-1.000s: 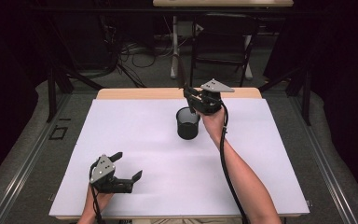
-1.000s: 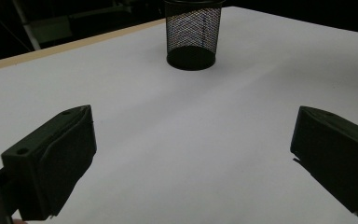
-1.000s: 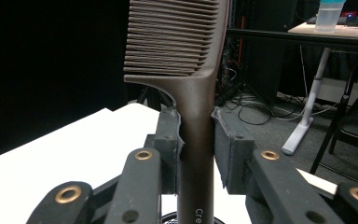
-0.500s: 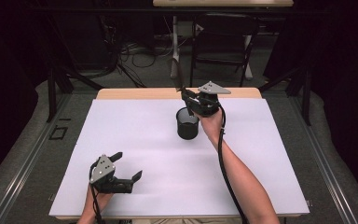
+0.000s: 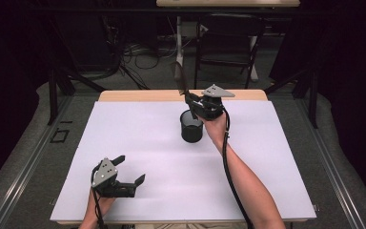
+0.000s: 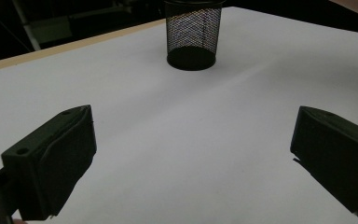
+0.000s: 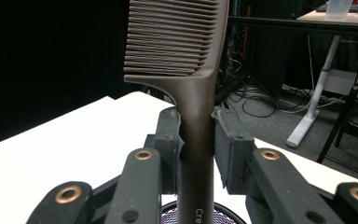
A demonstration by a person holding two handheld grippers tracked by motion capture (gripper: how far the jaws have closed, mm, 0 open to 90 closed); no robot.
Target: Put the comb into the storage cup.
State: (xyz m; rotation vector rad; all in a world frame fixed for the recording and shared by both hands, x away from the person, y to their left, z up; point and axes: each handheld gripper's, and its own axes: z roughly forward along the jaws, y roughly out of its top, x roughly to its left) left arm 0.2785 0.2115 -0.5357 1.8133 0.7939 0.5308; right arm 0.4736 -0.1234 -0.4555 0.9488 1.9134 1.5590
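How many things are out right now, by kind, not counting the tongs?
Mesh cup: 1
Comb: 1, clamped in the right tongs above the cup
Total: 2

the right gripper has its two black jaws closed on the handle of a brown comb, which stands upright with its teeth pointing left. directly below the comb, the rim of a black mesh cup peeks out. behind the comb lies the white table; right of it, cables trail on the floor.
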